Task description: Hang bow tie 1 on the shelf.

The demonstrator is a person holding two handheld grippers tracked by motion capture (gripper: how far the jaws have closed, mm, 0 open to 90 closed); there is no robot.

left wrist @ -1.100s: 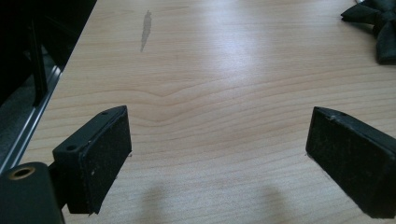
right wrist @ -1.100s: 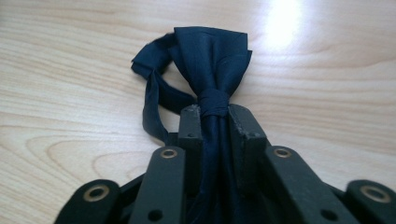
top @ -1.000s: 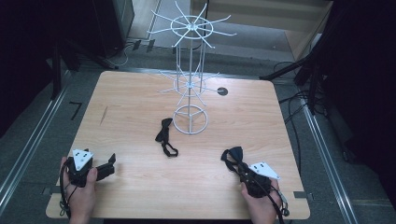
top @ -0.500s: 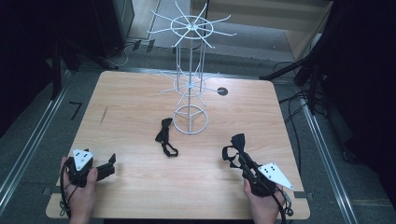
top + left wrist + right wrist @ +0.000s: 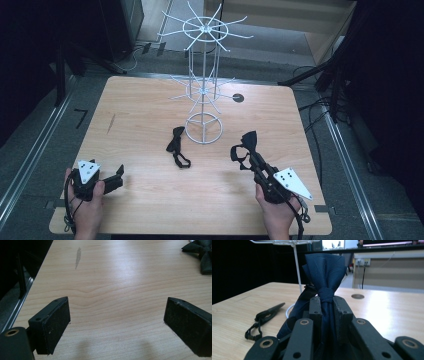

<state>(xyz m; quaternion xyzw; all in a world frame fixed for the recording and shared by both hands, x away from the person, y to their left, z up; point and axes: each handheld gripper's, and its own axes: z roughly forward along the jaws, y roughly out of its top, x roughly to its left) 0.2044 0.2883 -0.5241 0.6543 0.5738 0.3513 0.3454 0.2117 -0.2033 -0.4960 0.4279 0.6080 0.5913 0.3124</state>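
Lifted off the pale wooden table [image 5: 150, 110], your right gripper [image 5: 248, 153] clamps the dark navy fabric bow tie [image 5: 324, 277]; your left gripper [image 5: 119, 176], jaws apart, rests near the front edge.

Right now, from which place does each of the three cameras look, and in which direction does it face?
High view: above the person's side, facing forward and down on the table; both hands, left gripper and right gripper show.
Left gripper view: on the left gripper, low over the table, looking along its open fingers.
Right gripper view: on the right gripper, facing the wire stand; its fingers pinch a bow tie.
Shared: the second bow tie on the table appears in the high view and the right gripper view.
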